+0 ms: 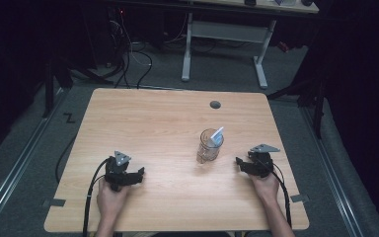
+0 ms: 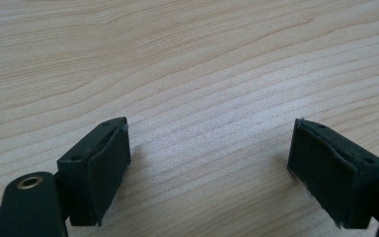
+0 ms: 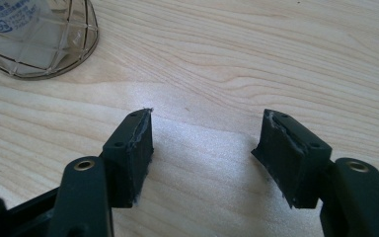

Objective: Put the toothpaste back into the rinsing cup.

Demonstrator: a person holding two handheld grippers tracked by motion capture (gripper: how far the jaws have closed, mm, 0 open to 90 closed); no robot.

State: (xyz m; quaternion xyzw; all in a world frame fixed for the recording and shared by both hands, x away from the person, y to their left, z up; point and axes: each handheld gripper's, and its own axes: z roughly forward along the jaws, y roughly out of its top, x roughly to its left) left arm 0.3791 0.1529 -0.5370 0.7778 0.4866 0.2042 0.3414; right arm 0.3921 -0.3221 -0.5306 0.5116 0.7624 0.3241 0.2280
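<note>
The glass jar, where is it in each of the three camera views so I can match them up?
High view: the glass jar stands right of centre on the table, nearer the right gripper.
Left gripper view: not in it; bare wood between open jaws.
Right gripper view: the jar's base sits in the top left corner, apart from the jaws.
Shared landmark: the light wood-grain tabletop.
</note>
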